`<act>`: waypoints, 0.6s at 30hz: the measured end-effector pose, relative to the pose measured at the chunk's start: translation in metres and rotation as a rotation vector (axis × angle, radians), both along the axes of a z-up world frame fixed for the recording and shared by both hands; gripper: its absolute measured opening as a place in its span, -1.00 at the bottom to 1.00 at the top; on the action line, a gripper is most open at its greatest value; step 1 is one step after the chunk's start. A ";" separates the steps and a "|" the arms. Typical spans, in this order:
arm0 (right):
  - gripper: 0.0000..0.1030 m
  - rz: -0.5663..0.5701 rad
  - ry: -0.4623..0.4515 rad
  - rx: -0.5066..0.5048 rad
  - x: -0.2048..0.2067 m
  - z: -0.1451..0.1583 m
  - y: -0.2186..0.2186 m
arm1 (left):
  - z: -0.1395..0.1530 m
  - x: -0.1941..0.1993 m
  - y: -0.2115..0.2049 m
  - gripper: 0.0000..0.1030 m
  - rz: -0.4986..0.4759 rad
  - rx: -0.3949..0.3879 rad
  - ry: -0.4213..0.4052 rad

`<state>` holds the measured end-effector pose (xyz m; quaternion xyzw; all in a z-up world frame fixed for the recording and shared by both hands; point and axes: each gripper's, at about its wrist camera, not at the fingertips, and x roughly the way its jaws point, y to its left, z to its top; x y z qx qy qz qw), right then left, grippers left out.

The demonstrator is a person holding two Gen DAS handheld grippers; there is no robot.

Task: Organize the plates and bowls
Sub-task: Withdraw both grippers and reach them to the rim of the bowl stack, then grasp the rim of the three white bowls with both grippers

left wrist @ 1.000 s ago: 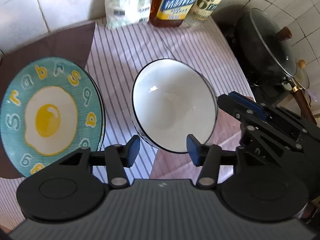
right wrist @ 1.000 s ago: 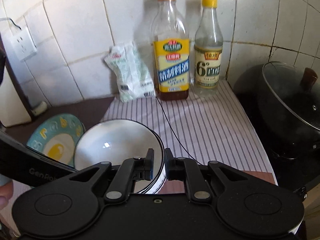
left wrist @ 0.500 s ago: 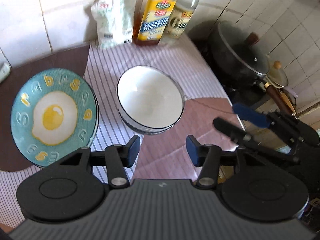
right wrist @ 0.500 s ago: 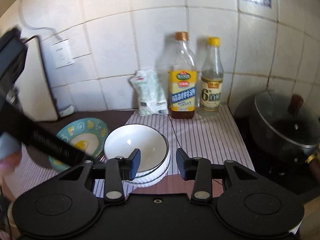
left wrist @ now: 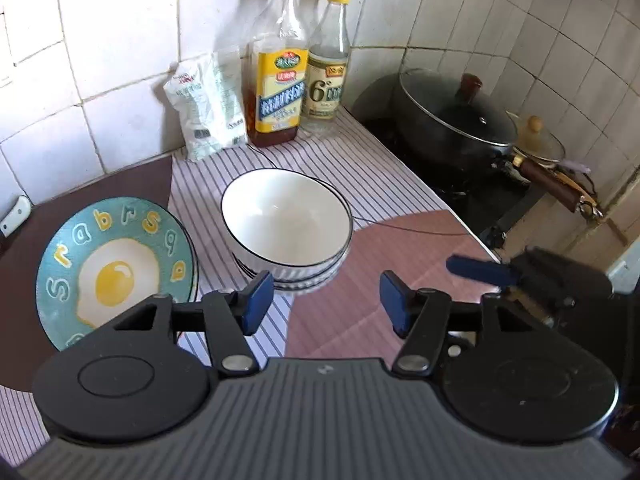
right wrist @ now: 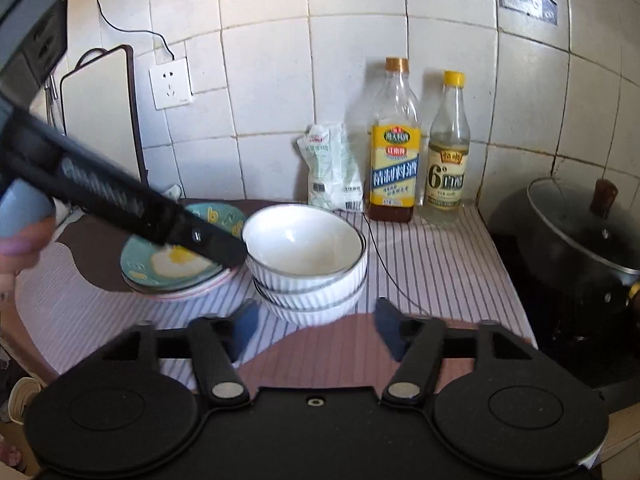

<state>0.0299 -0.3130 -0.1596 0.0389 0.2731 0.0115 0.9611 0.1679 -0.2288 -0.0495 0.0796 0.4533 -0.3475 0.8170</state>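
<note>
A stack of white ribbed bowls with dark rims (left wrist: pixel 286 224) stands on the striped cloth; in the right wrist view the bowl stack (right wrist: pixel 306 264) shows three bowls. Left of it lies a stack of plates topped by a teal fried-egg plate (left wrist: pixel 114 268), also in the right wrist view (right wrist: pixel 176 260). My left gripper (left wrist: pixel 326 306) is open and empty, just in front of the bowls. My right gripper (right wrist: pixel 314 330) is open and empty, a little back from the bowls; it also shows at the right of the left wrist view (left wrist: pixel 480 270).
An oil bottle (left wrist: pixel 280 76), a vinegar bottle (left wrist: pixel 326 68) and a white packet (left wrist: pixel 204 104) stand against the tiled wall. A black lidded pot (left wrist: pixel 452 120) sits on the stove at right. A cutting board (right wrist: pixel 100 112) leans at far left. A thin cable (right wrist: pixel 384 264) crosses the cloth.
My right gripper let go of the top bowl, opened and pulled back. My left gripper also drew back and up. The bowl now rests on the stack.
</note>
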 end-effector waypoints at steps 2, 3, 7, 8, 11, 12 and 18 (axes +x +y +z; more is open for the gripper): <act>0.41 -0.009 -0.001 -0.003 0.000 -0.011 0.000 | -0.005 -0.002 0.000 0.27 0.019 -0.004 -0.029; 0.41 -0.019 0.003 -0.002 0.001 -0.016 0.000 | -0.008 0.000 0.000 0.28 0.035 -0.004 -0.030; 0.42 -0.018 0.018 0.008 0.012 -0.038 -0.001 | -0.021 0.015 0.010 0.35 0.124 -0.065 0.038; 0.44 -0.011 0.017 0.014 0.014 -0.043 0.000 | -0.024 0.020 0.013 0.36 0.147 -0.082 0.062; 0.54 -0.011 0.029 0.013 0.028 -0.059 0.000 | -0.037 0.035 0.019 0.36 0.232 -0.132 0.153; 0.63 -0.012 0.038 0.005 0.032 -0.063 0.002 | -0.042 0.040 0.021 0.36 0.258 -0.150 0.185; 0.86 0.016 -0.008 0.017 0.055 -0.078 0.005 | -0.077 0.067 0.020 0.35 0.396 -0.186 0.331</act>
